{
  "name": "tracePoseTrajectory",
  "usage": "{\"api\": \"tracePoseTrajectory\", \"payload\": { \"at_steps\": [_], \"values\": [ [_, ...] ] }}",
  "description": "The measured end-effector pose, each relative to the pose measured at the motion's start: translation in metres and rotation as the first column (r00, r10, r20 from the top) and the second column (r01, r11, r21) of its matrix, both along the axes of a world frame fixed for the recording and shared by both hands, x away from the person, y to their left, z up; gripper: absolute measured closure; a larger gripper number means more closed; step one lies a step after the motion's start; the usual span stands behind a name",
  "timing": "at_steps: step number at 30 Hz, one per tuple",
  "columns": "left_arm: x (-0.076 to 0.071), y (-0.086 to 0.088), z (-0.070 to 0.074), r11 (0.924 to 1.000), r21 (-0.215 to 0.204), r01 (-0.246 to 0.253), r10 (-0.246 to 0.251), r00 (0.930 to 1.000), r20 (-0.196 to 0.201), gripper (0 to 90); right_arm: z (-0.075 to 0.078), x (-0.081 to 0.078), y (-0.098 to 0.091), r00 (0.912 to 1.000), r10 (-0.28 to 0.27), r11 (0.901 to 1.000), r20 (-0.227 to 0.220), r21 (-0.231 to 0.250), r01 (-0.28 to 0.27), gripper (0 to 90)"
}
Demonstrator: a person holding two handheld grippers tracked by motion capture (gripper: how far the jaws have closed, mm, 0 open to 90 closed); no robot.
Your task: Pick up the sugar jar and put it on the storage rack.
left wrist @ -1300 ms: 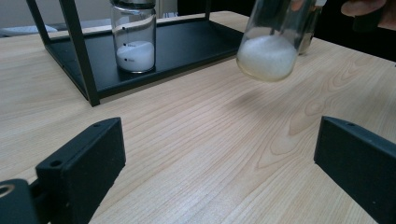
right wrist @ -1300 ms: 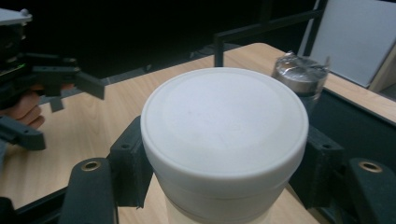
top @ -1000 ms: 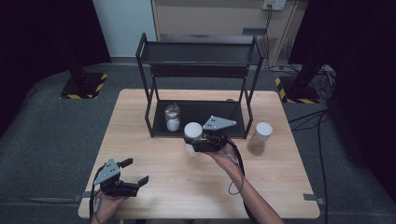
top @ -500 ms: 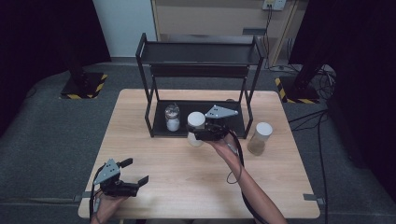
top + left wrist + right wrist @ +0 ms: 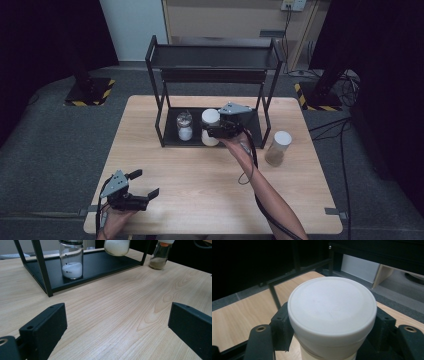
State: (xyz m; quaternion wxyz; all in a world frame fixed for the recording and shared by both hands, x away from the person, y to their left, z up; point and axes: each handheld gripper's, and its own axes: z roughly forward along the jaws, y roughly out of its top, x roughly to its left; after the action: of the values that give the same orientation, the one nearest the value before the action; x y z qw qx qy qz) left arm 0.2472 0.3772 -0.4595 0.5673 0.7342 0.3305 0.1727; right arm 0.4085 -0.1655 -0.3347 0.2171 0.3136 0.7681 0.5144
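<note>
Carrying the white-lidded jar (image 5: 210,127) in my right gripper (image 5: 216,131), I have its jaws clamped on either side just under the lid, as the right gripper view shows with the black pads hugging the jar (image 5: 332,317) from both sides. I grip it high and keep it upright so the white powder inside stays settled and the base is free to set down. Measured from the black rack (image 5: 165,90), the jar hangs just above the front edge of its bottom shelf, to the right of the clear jar (image 5: 184,125) that stands on that shelf; from the left gripper view its rounded bottom (image 5: 117,247) floats clear of the shelf surface, not touching. I judge the aim is to park it on the shelf beside that neighbour, so I need to slide in between the rack's uprights without clipping them. The brown-filled jar (image 5: 277,148) waits on the table (image 5: 200,200) off the rack's right side. My left gripper (image 5: 144,198) rests well in front of the rack near the table's near edge, jaws spread wide and empty, kept out of the way.
</note>
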Motion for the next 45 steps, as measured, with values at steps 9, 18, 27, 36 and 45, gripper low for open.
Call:
{"api": "tracePoseTrajectory", "payload": {
  "at_steps": [9,18,27,36,45],
  "values": [
    [0.001,0.0,0.0,1.0,-0.001,0.006,-0.006,1.0,0.001,1.0,-0.006,0.014,0.004,0.9989,-0.047,0.9989,-0.003,0.007,0.047,33.5],
    [0.001,0.0,0.0,1.0,0.0,0.009,-0.009,1.0,0.002,1.0,-0.015,0.025,0.009,0.9963,-0.086,0.9963,-0.003,0.002,0.086,33.5],
    [0.001,0.0,0.0,0.9999,-0.001,0.01,-0.01,0.9999,0.003,1.0,-0.022,0.029,0.012,0.9929,-0.119,0.9928,-0.003,-0.008,0.119,33.6],
    [0.001,0.0,-0.001,0.9999,-0.003,0.012,-0.012,0.9999,0.001,1.0,-0.032,0.034,0.013,0.989,-0.148,0.989,-0.009,-0.01,0.148,33.6],
    [0.002,0.0,-0.001,0.9999,-0.001,0.014,-0.014,0.9999,0.0,1.0,-0.042,0.039,0.015,0.9859,-0.165,0.986,-0.023,-0.025,0.165,33.6]
  ]
}}
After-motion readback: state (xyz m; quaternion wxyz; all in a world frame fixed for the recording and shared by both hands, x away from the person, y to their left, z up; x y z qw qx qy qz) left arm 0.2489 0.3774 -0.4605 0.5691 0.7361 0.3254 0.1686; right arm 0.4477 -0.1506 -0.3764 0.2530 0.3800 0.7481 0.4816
